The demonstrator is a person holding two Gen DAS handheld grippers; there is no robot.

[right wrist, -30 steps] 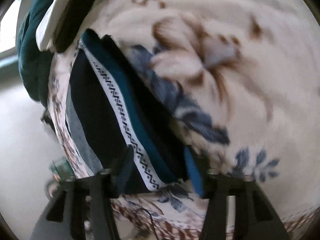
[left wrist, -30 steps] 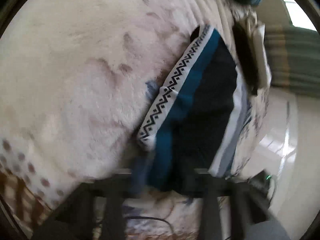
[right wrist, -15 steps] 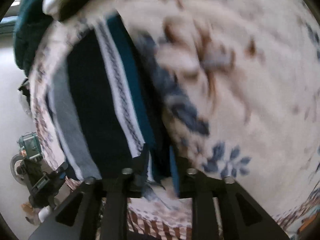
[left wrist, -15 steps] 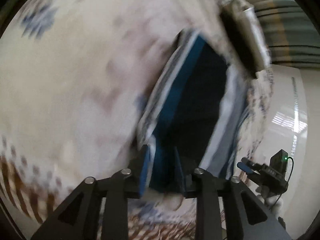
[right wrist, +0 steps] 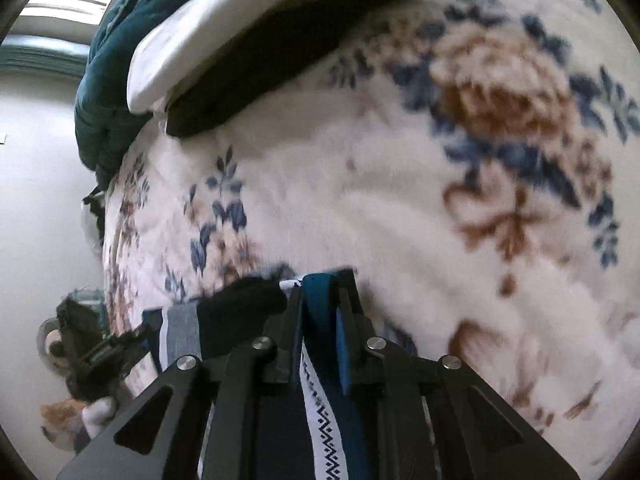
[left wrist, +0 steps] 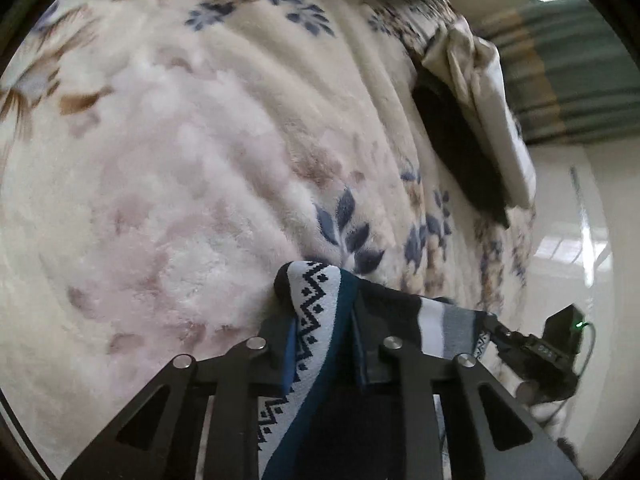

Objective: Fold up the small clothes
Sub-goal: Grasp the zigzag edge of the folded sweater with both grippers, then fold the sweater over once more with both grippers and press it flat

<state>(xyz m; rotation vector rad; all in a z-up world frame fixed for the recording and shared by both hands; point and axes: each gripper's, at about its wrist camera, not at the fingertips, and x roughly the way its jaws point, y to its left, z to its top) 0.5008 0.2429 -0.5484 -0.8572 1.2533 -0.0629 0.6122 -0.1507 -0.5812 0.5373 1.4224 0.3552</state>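
The left tool [left wrist: 320, 320] is pinching a bunched edge of the small garment [left wrist: 316, 308], a dark knit piece with a white band of black zigzag pattern, a teal stripe, and grey and white stripes farther along. In the left wrist view the cloth humps up between the two black fingers [left wrist: 276, 332] and then drapes back toward the camera, its striped part trailing off to the right. The right tool [right wrist: 320, 304] is likewise pressed onto the same garment [right wrist: 316, 360], with the teal stripe and the zigzag band running between its fingers [right wrist: 352, 312] and a dark fold sticking out to the left beside a grey and white stripe. Both tools hold the garment just above the floral blanket [left wrist: 180, 180], a cream fleece spread printed with blue leaves and brown flowers that covers the bed; whether the hanging cloth touches the blanket is hard to judge, since it fills the lower middle of both views. Farther back on the blanket lies a black folded item [left wrist: 460, 148] with a white folded cloth [left wrist: 492, 120] resting along it, and a dark teal bundle [right wrist: 108, 88] sits beyond them at the bed's edge. In the right wrist view these lie at upper left, well apart from the held garment. A striped green curtain [left wrist: 572, 80] hangs past the bed, above a pale glossy floor [left wrist: 568, 240].
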